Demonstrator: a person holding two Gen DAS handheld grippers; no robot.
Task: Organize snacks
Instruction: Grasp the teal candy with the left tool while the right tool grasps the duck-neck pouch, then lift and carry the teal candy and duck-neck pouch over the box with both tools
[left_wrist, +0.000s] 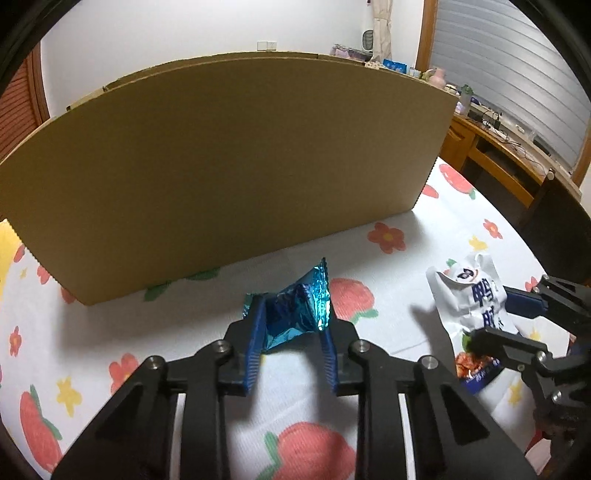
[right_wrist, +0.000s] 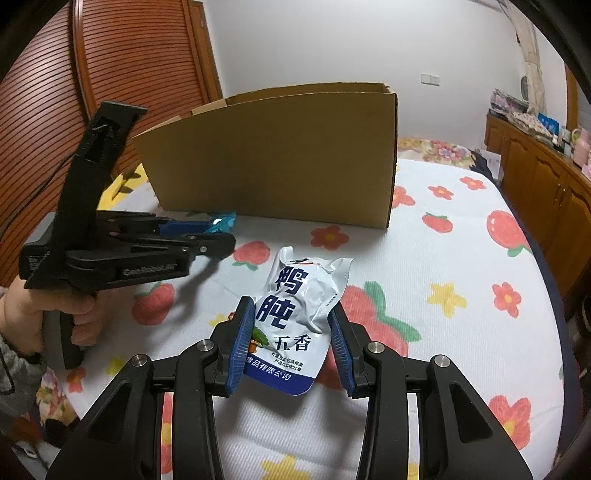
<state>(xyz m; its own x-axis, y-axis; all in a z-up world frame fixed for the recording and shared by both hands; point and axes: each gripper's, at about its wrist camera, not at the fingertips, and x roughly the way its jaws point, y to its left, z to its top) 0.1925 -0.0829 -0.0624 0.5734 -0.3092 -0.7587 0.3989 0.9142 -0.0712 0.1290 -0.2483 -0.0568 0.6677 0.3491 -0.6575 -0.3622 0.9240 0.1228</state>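
My left gripper (left_wrist: 291, 314) is clamped tight on the blue wrapper (left_wrist: 295, 314), both pads pinching the crinkled foil, which bunches up and flares out above them. It sits low over the bedsheet (left_wrist: 369, 236), just in front of the box (left_wrist: 221, 166). My right gripper (right_wrist: 293, 325) grips the white pouch (right_wrist: 299, 306), 1 pad on each side of its lower half, the sides buckled inward; the top of the pouch lies forward toward the box, well short of it. From the right wrist I see my left hand (right_wrist: 44, 314) around the left gripper's handle, off to the left, blue foil poking past its tips near the box's base. The box stands upright on the floral sheet, open at the top.
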